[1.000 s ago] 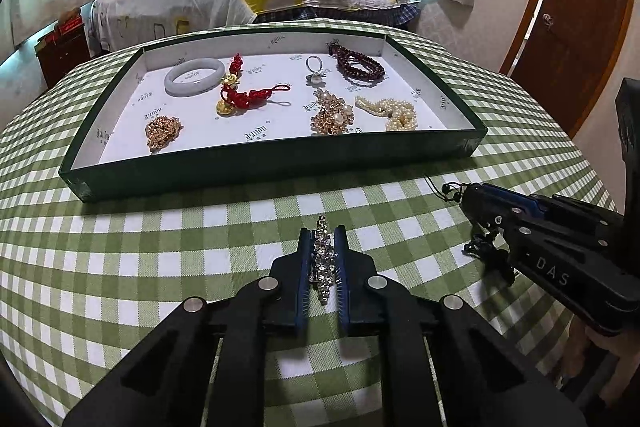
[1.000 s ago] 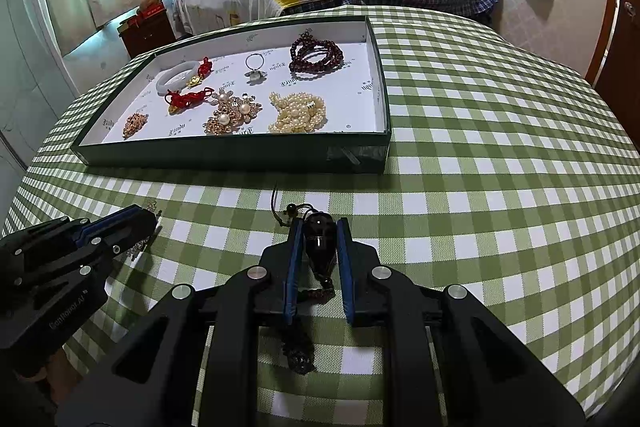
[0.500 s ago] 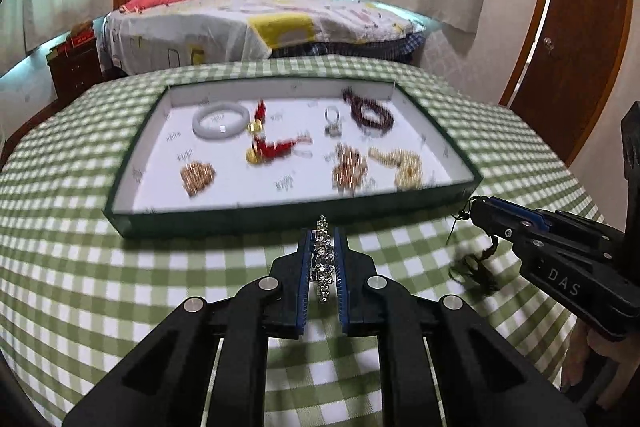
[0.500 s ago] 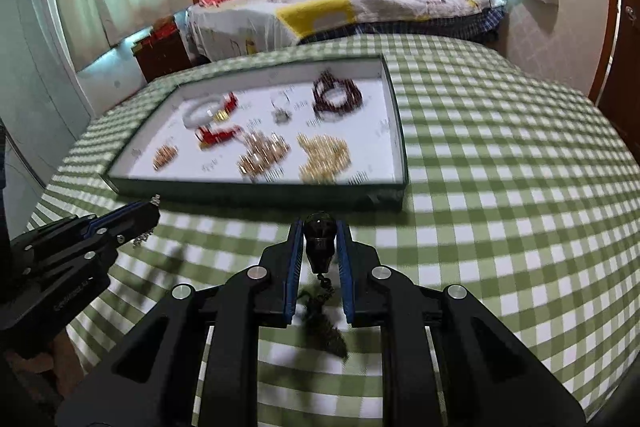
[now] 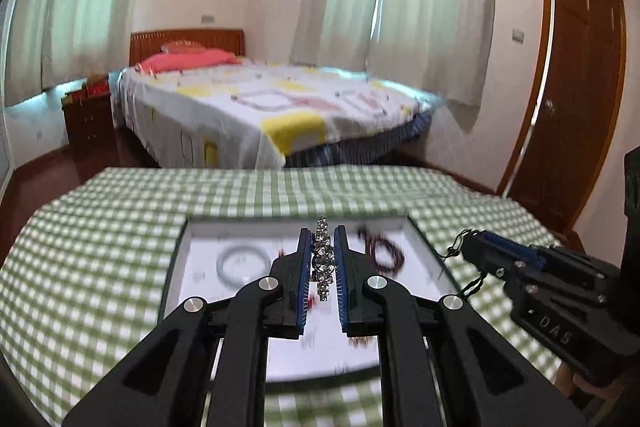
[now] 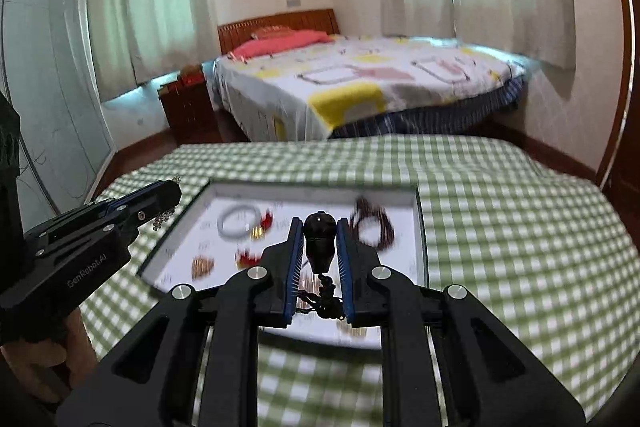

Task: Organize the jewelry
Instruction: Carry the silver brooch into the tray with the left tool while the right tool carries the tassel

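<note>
My left gripper [image 5: 322, 231] is shut on a silver rhinestone piece [image 5: 323, 261] and hangs above the near part of the green-walled tray [image 5: 176, 259]. My right gripper [image 6: 319, 223] is shut on a dark bead pendant [image 6: 319, 241] whose beaded cord dangles below, also over the tray [image 6: 420, 227]. On the tray's white floor lie a pale jade bangle [image 6: 239, 221], a dark red bead bracelet [image 6: 372, 225], red knot charms [image 6: 248, 259] and a gold piece [image 6: 202, 266], all blurred. Each gripper shows in the other's view: the right one [image 5: 464, 241], the left one [image 6: 176, 187].
The tray sits on a table under a green checked cloth [image 6: 500, 227]. Beyond the table's far edge stand a bed [image 5: 260, 107] and a wooden nightstand [image 5: 88, 123]; a brown door [image 5: 576, 99] is at the right. A person's hand [image 6: 44, 359] holds the left gripper.
Both grippers have lifted off the tablecloth with their jewelry and tilted up toward level, coming forward over the tray. The room beyond now fills the upper view.
</note>
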The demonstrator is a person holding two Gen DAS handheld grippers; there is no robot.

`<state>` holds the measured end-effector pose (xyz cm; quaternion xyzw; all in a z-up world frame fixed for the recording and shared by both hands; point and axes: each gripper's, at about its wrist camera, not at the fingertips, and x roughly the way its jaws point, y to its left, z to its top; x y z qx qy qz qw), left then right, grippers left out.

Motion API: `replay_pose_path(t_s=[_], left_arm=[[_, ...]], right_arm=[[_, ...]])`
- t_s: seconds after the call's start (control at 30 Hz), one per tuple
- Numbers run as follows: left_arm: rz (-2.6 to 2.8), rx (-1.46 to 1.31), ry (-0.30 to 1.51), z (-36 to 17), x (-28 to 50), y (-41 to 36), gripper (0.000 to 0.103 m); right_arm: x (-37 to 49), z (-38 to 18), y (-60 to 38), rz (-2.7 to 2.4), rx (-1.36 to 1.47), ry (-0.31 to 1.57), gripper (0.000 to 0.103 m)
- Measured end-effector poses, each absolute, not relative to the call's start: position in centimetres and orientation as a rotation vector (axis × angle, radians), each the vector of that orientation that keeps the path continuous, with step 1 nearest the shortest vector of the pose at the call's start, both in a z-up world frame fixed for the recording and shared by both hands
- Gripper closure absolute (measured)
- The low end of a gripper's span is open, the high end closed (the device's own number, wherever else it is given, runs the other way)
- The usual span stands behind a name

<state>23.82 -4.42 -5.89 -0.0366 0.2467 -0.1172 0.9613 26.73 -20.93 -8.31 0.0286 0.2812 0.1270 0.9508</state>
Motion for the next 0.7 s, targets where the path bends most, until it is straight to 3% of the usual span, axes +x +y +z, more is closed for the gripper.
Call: replay_pose_path(t_s=[0.17,0.37,0.7], left_arm=[[-0.216,-0.055,0.492,-7.5,26.0,-5.0,0.091],[-0.194,-0.037,0.609,-12.4,28.0,-5.5,0.091],[-0.189,-0.050,0.786,-16.9,29.5,-5.2,0.090]], right_arm=[[29.5,-10.4,-20.9,0.249,0.056,0.590,0.086],[32.6,-15.6,-21.1,0.220,0.058,0.709,0.086],[34.4,-19.6,-20.7,0.215,0.050,0.833,0.086]])
